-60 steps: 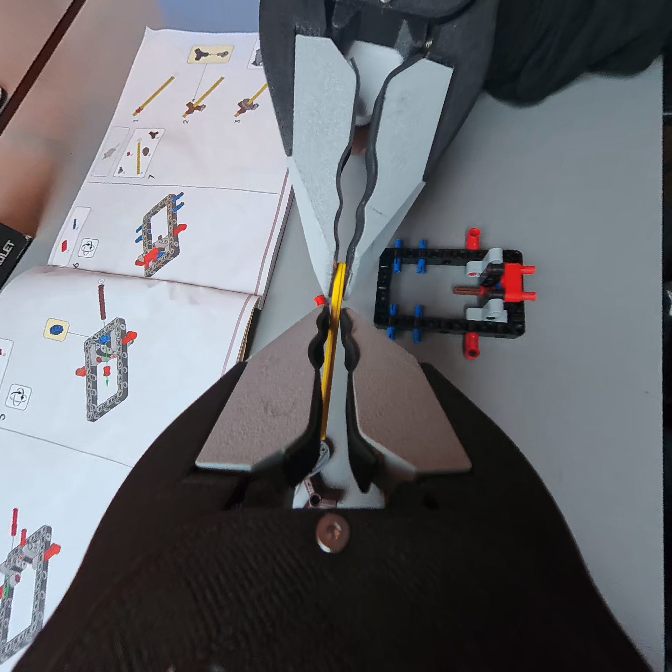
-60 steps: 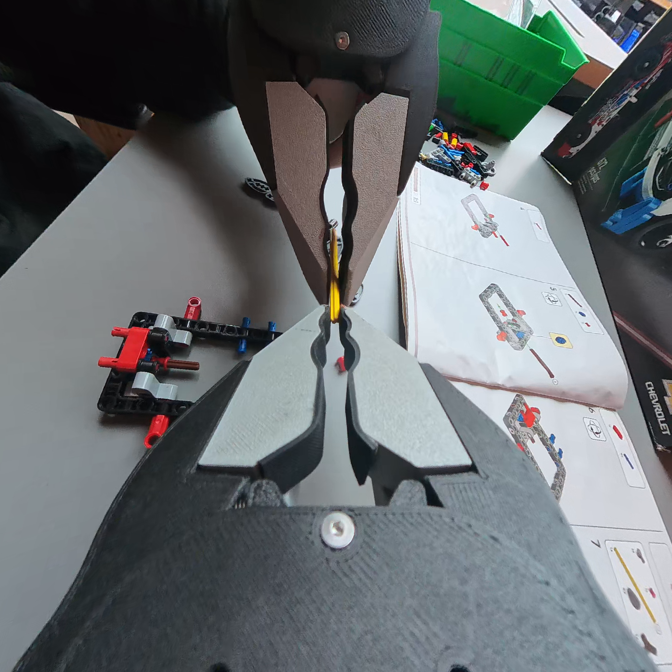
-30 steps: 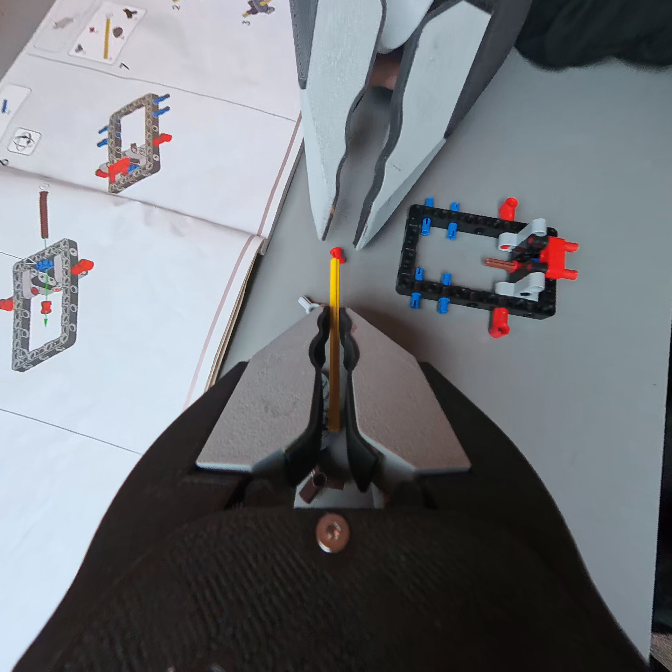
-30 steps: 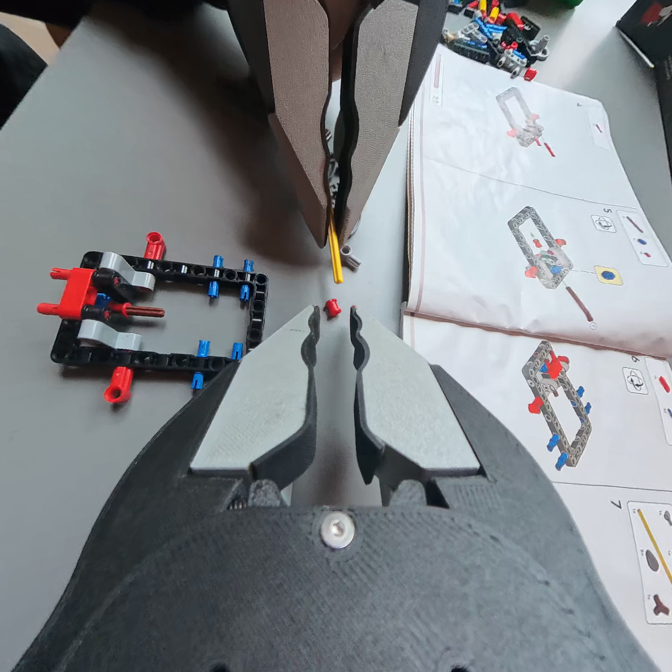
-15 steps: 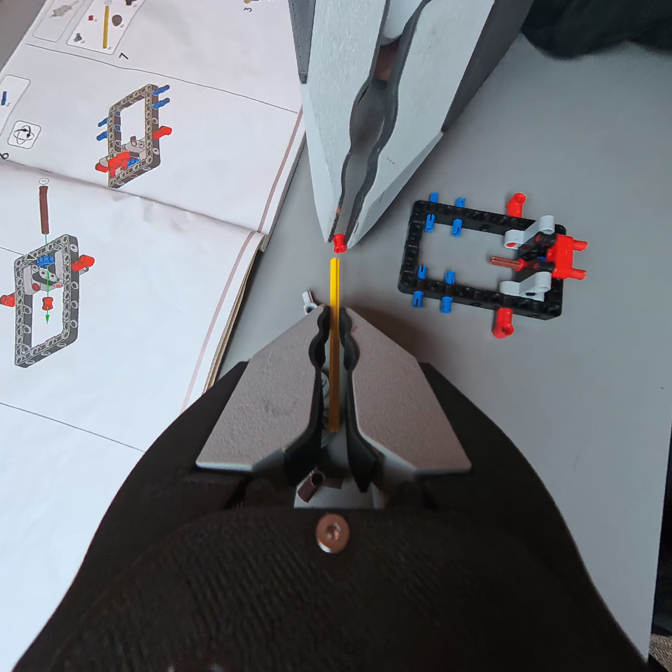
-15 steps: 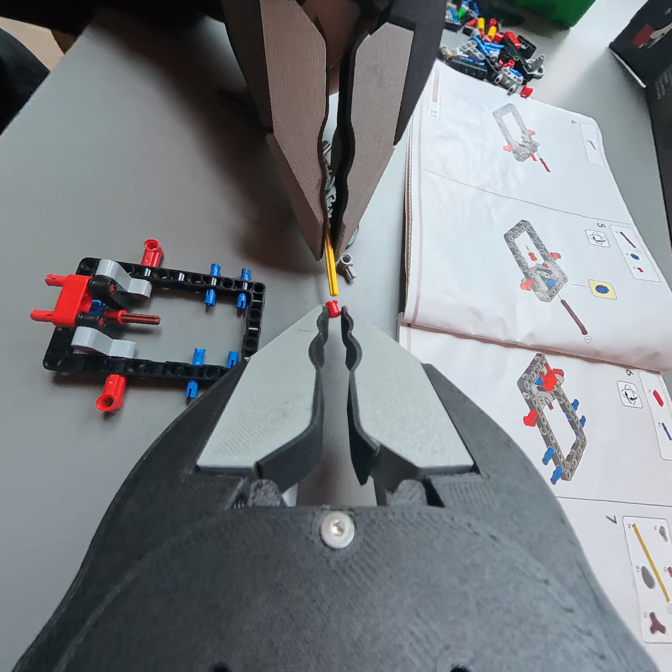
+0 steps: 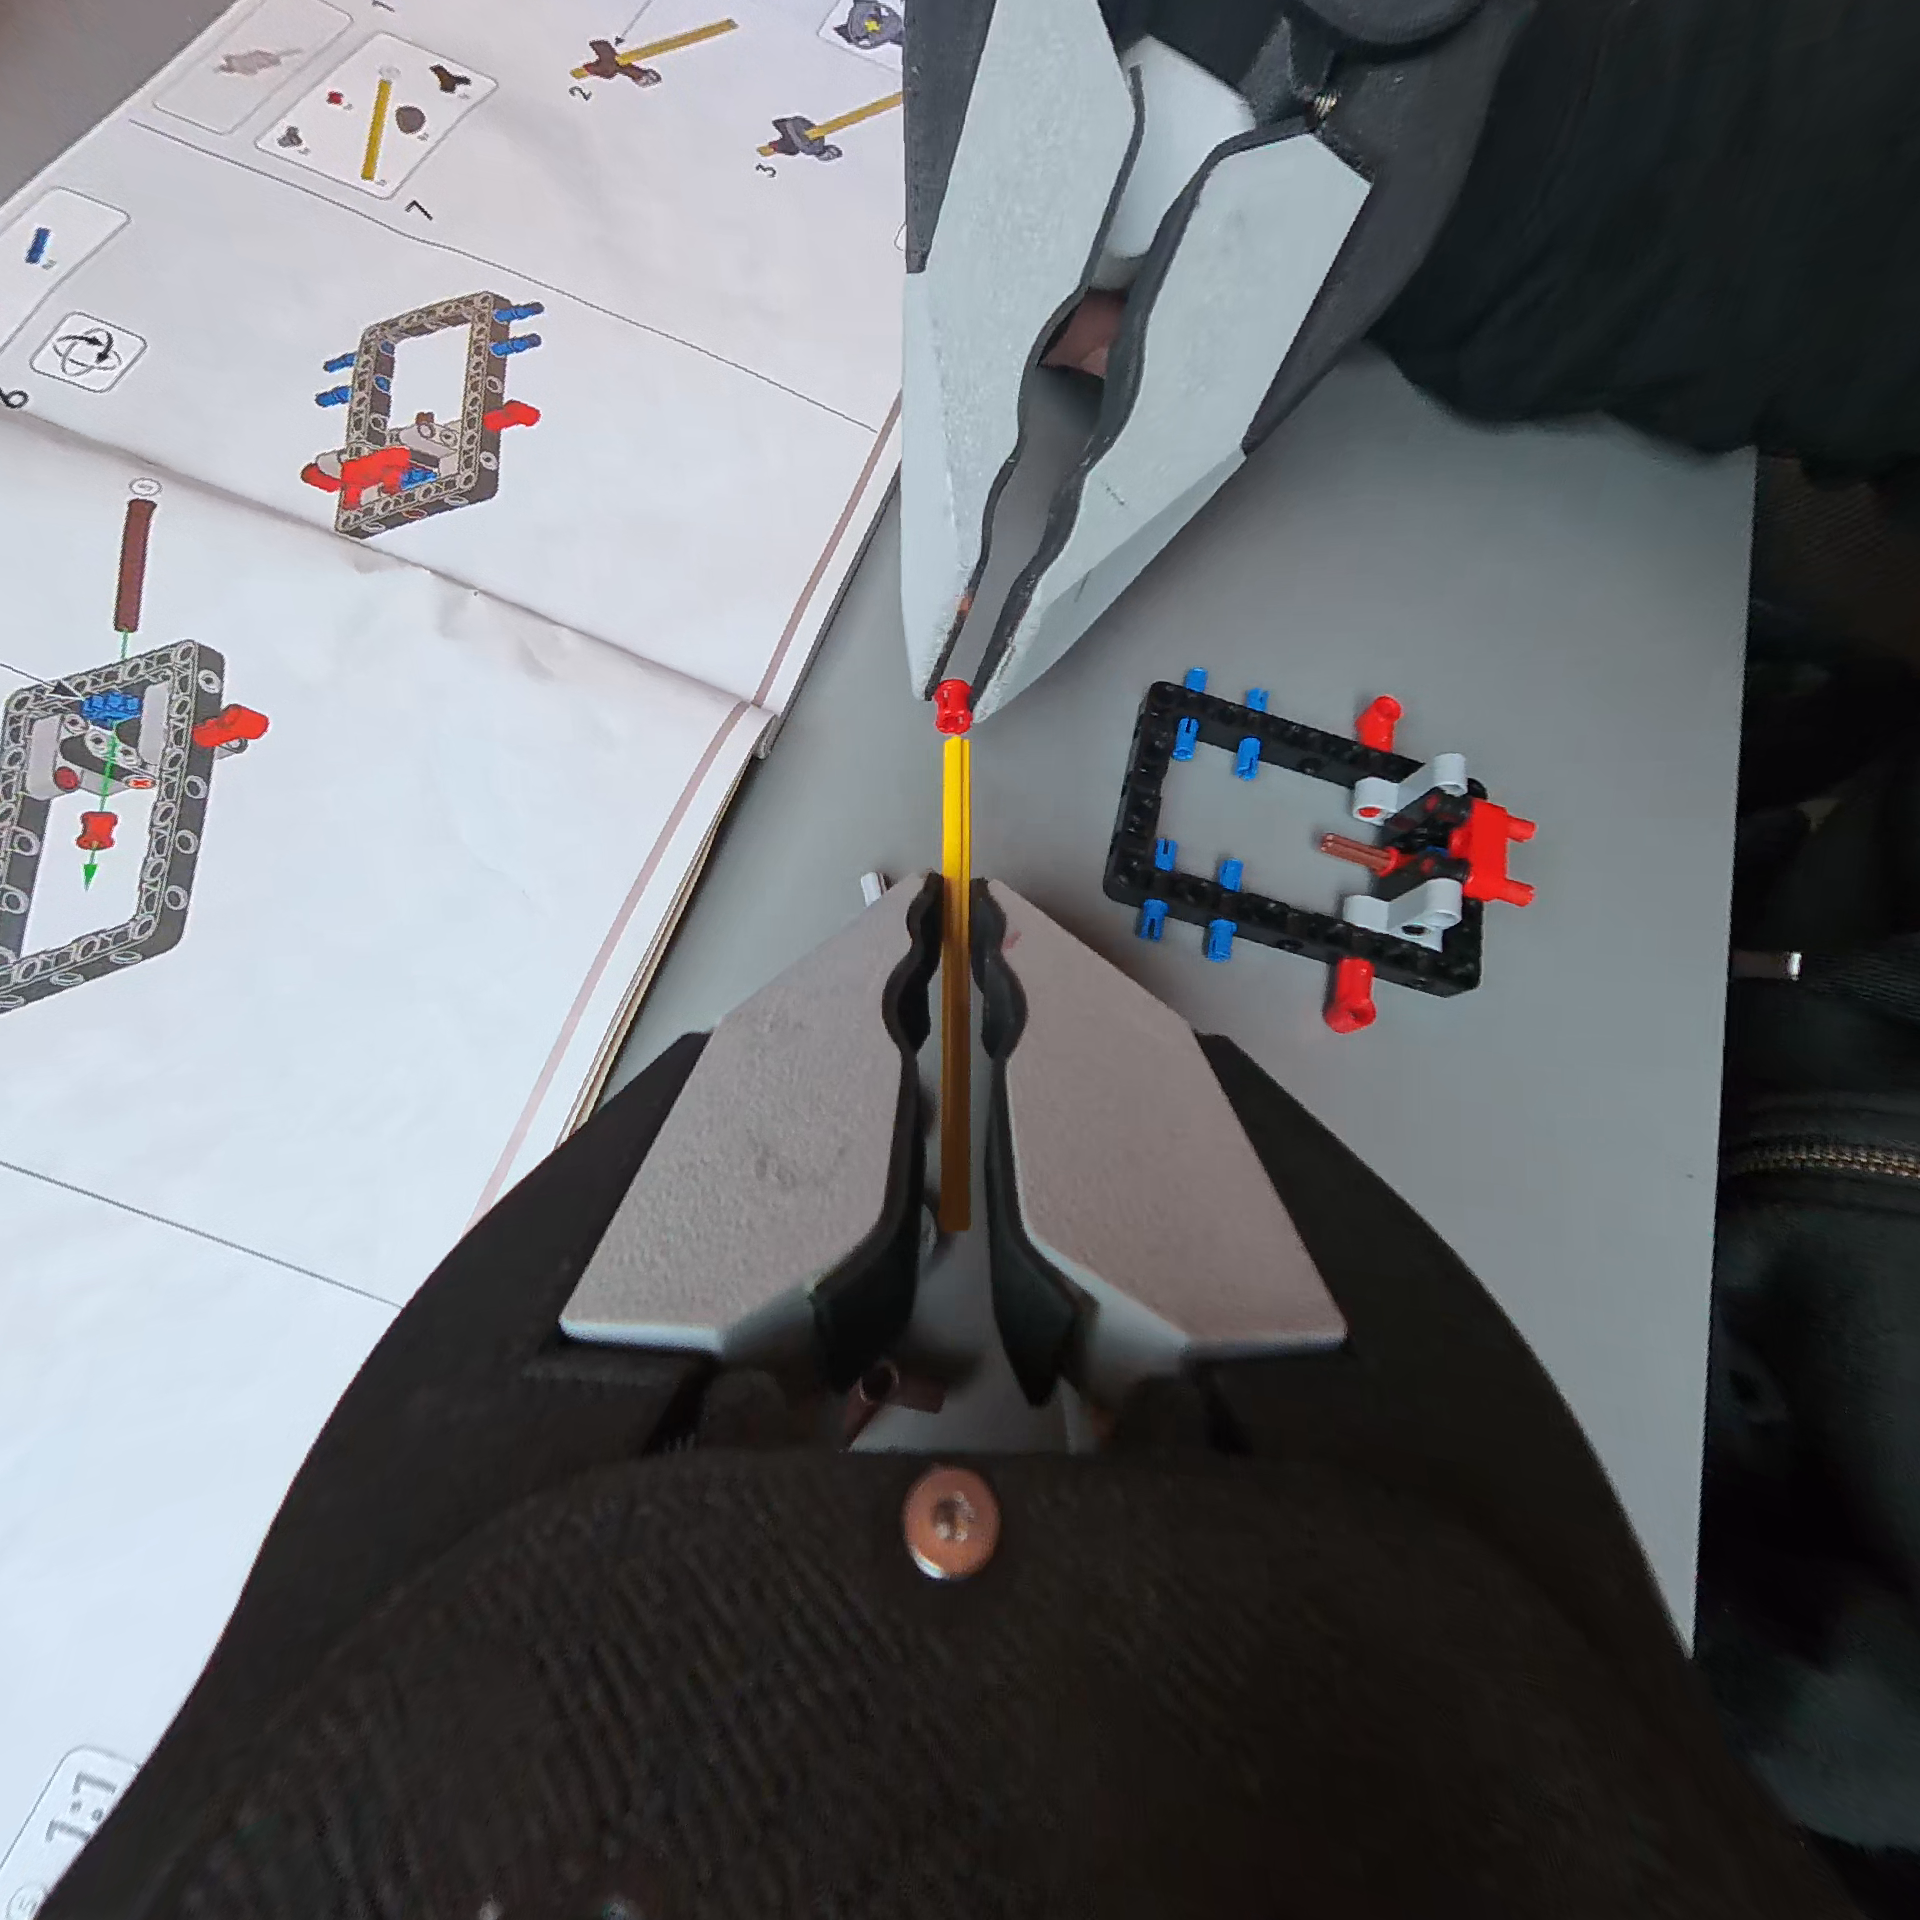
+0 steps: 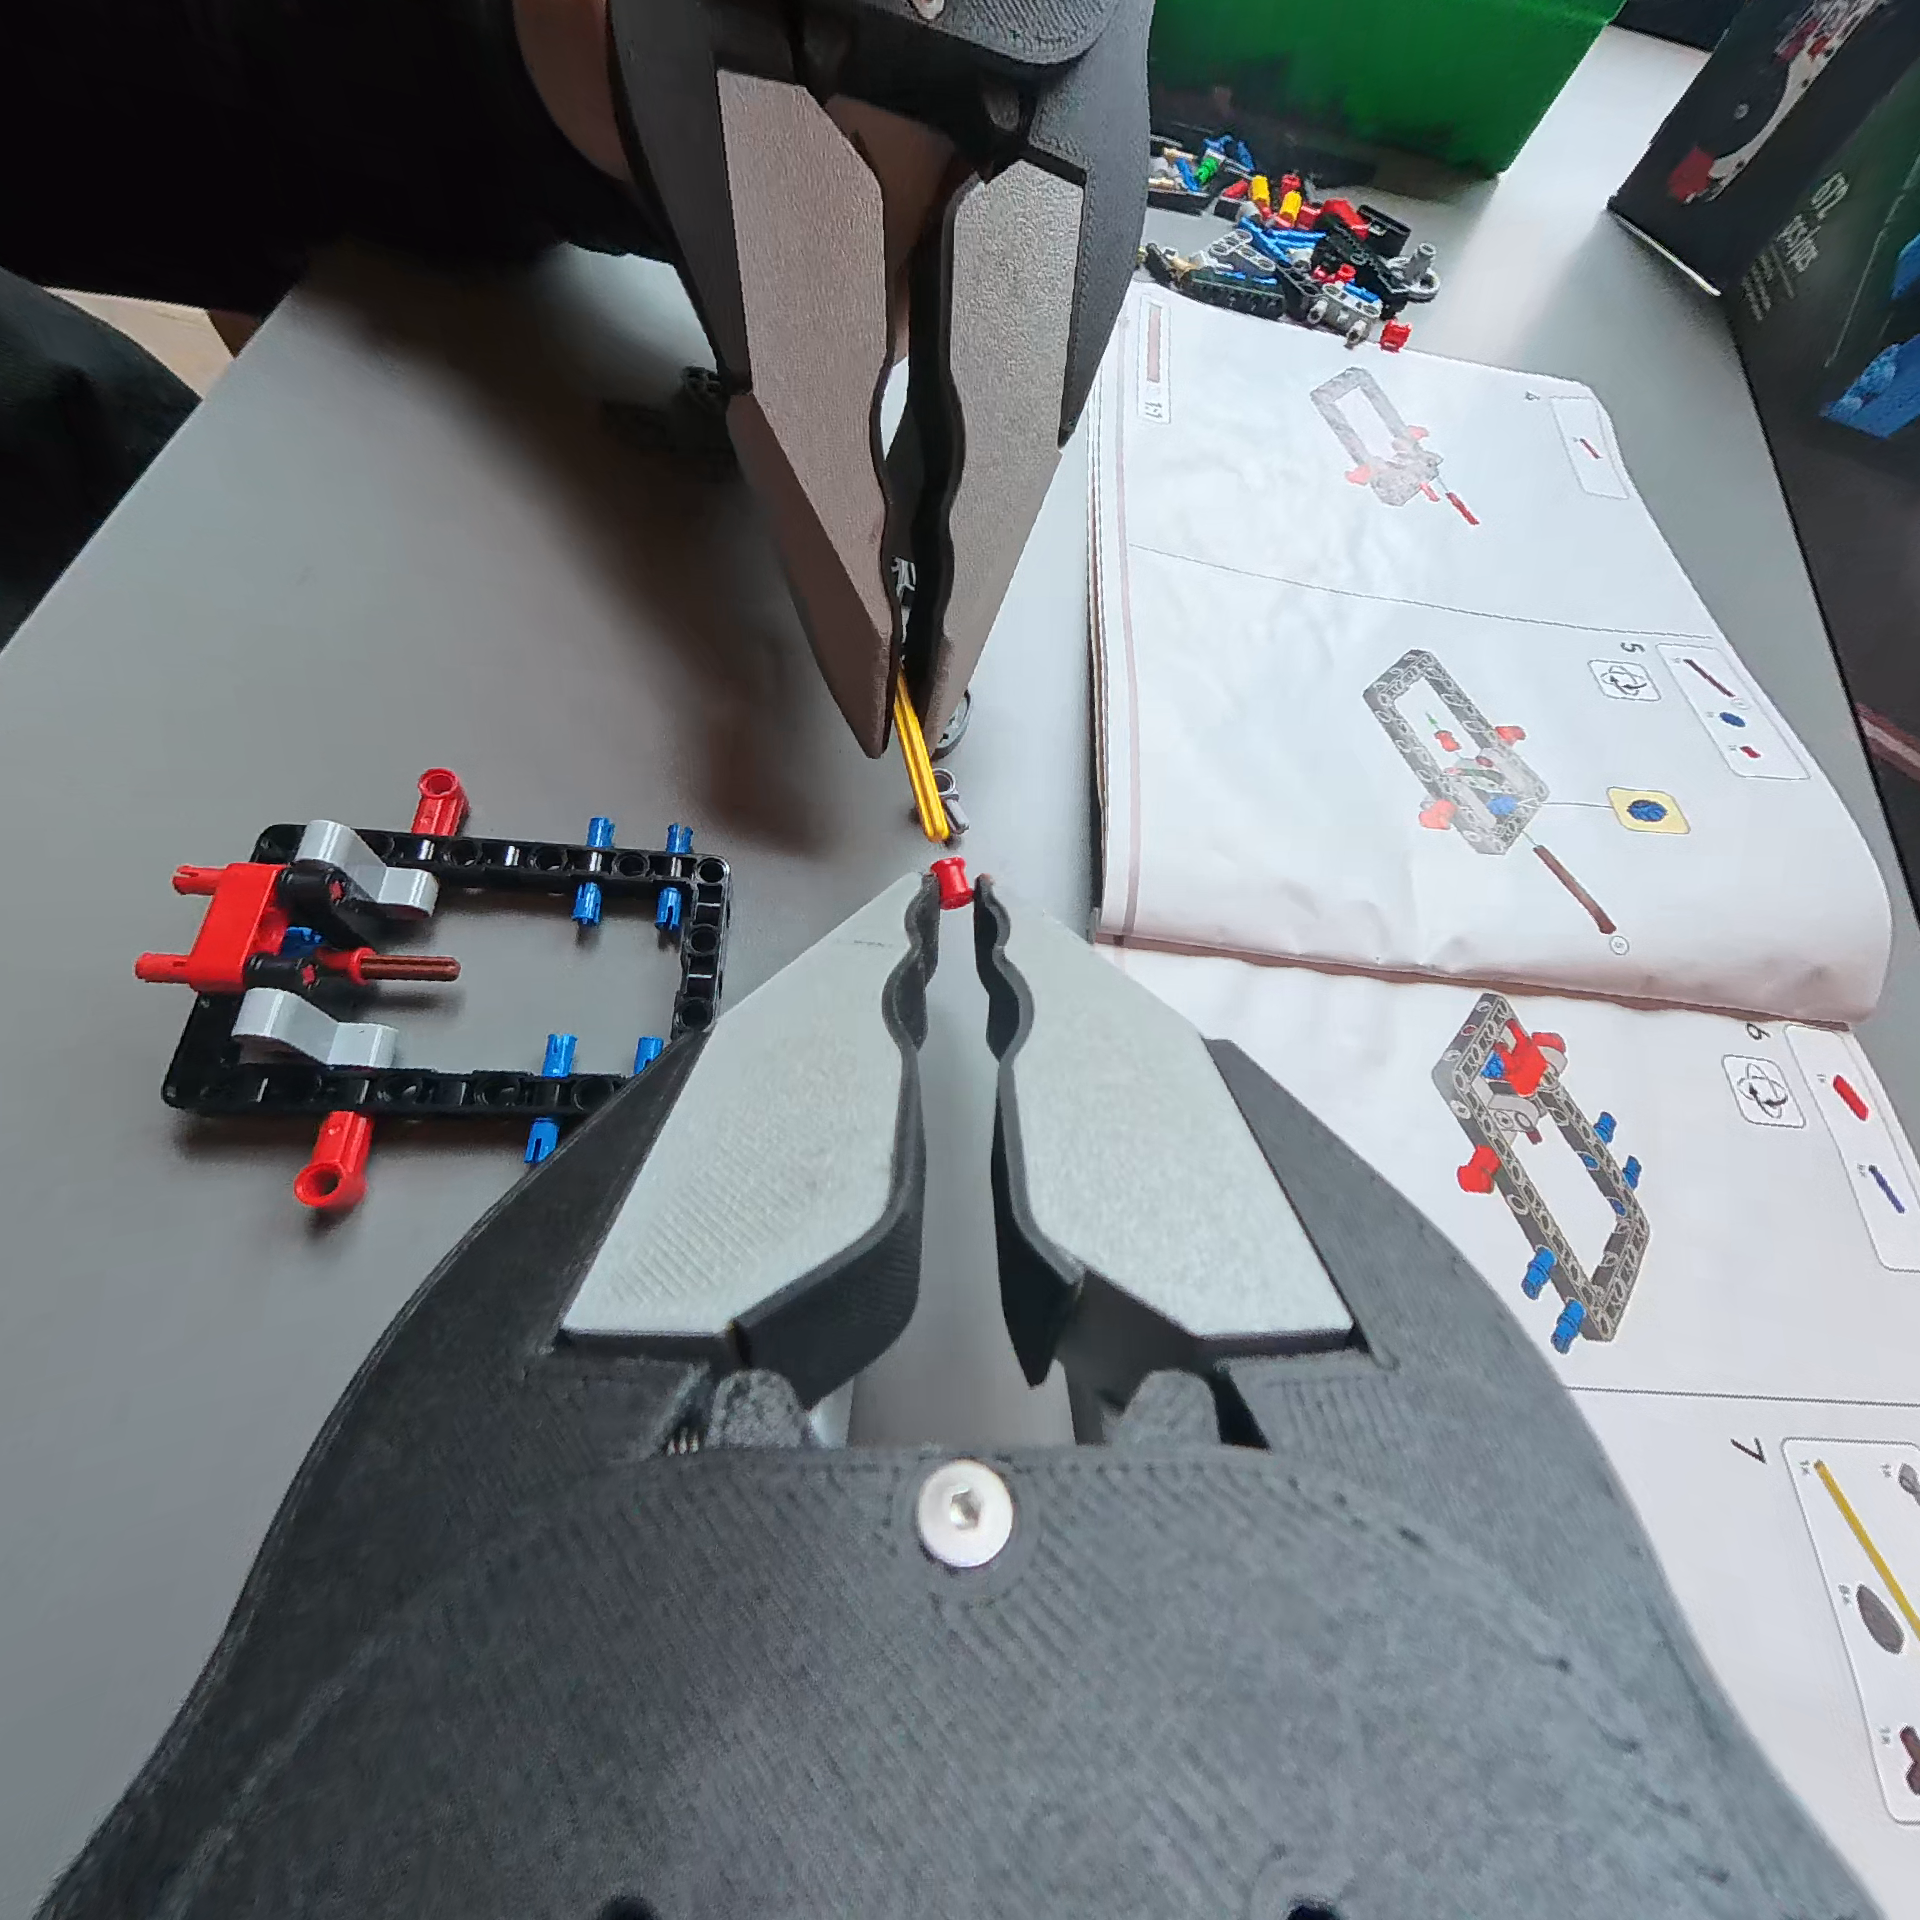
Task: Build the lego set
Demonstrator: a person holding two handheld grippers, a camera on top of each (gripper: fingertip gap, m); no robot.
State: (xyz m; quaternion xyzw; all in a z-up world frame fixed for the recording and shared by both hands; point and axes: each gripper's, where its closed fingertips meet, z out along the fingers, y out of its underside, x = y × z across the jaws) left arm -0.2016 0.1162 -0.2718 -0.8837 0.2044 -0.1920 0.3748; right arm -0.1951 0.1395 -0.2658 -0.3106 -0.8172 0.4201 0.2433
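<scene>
Two handheld grippers meet tip to tip above a grey table (image 7: 1455,1195), each grasping one small part of a lego build. The left gripper (image 7: 954,894) is clenched on a yellow rod (image 7: 954,821), which runs lengthwise between its fingers (image 7: 790,1122) and sticks out past their tips. The right gripper (image 8: 951,894) pinches a small red bush (image 8: 949,881) at the very ends of its fingers (image 8: 769,1143), which stand narrowly apart behind the tips. In the left wrist view the red bush (image 7: 951,707) sits just beyond the free end of the rod, nearly in line with it; whether the two touch cannot be told. In the right wrist view the rod (image 8: 923,774) points down towards the bush from the left gripper (image 8: 904,717), with a slight gap showing between them.

Beside the rod's tip, on the side away from the booklet, the black frame (image 7: 1299,842) lies flat on the table, fitted with blue pins, red pins, two grey arms and a brown axle. On the rod's other side an open instruction booklet (image 7: 416,727) is spread out, its edge close to the left gripper. A small grey piece (image 8: 951,795) lies on the table just beside the rod's end. Beyond the booklet, well away from the rod, loose pieces (image 8: 1288,260) are heaped in front of a green bin (image 8: 1371,83), and a dark box (image 8: 1808,208) stands at the table's far corner.
</scene>
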